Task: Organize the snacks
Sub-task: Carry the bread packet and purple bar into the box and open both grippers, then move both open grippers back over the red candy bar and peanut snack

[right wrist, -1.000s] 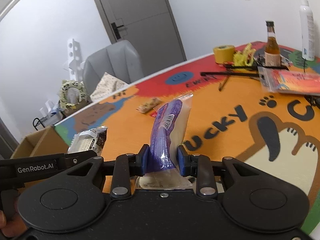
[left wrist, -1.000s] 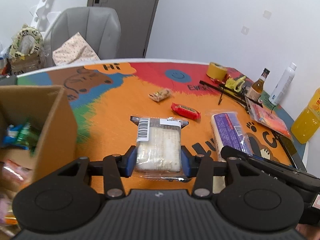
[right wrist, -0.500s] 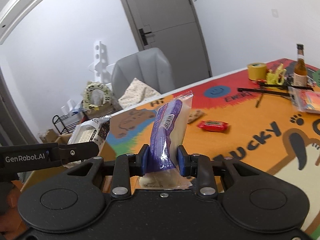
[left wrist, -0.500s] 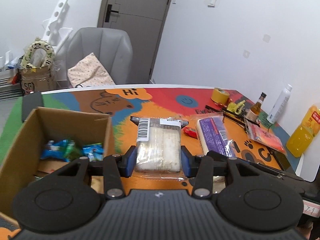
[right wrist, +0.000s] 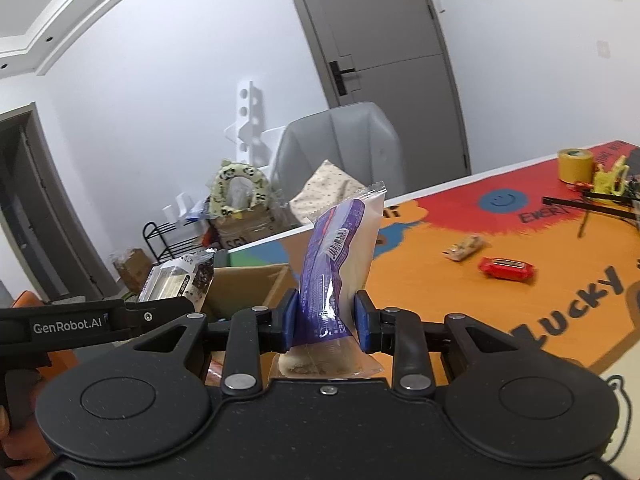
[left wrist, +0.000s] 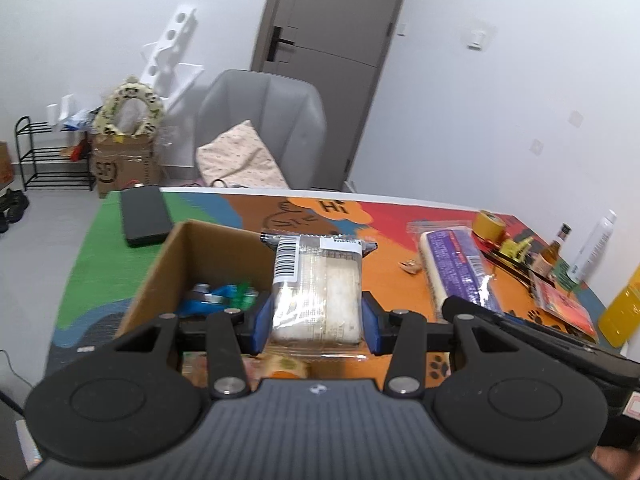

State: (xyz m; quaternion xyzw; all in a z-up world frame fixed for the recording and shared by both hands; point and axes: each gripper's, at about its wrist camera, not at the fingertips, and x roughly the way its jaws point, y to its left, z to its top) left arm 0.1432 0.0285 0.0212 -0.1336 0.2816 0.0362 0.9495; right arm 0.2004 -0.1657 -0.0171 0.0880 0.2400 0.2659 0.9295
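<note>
Both claws nearer box (left wrist: 208,248); snacks gripped

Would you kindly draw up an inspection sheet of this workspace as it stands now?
Surface: table with a colourful cartoon mat.
Job's things: open cardboard box holding blue and green packets; white sandwich pack held over the box's right edge; purple sandwich pack held on edge; red snack bar and small tan snack lying loose on the mat.
Clutter: yellow tape roll, brown bottle, white bottle, orange juice bottle, black phone.
Grippers: left gripper shut on the white pack; right gripper shut on the purple pack.
Cables: nothing seen.
Surroundings: grey chair with cushion, grey door, black rack.
</note>
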